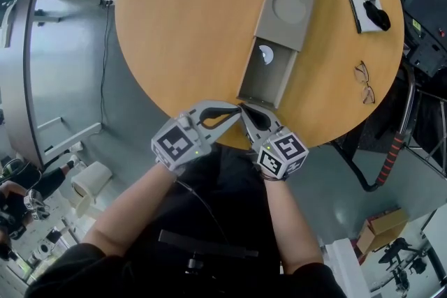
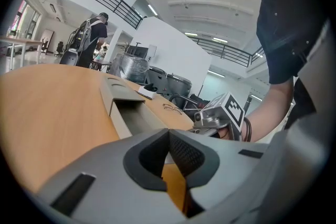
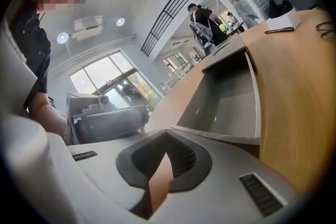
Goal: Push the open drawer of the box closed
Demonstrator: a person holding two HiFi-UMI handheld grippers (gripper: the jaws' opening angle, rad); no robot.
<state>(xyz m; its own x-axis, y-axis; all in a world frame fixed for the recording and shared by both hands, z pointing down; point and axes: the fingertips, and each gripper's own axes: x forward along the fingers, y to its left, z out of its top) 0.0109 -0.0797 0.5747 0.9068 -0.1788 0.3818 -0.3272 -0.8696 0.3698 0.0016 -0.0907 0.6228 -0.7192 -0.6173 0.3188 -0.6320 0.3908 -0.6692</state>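
The drawer is sitting pulled well out of the grey box on the round wooden desk, its front panel facing the person. Both tools are crowding that front panel. The left tool is pointing at the drawer's near left corner with its jaws pressed together, nothing between them. The right tool is sitting tip to tip beside it, jaws likewise closed and empty. Whether either tip is actually touching the drawer, I cannot tell. A small white thing is lying inside the drawer, up near the box. Glasses are resting to the right of the drawer, with a pen farther up.
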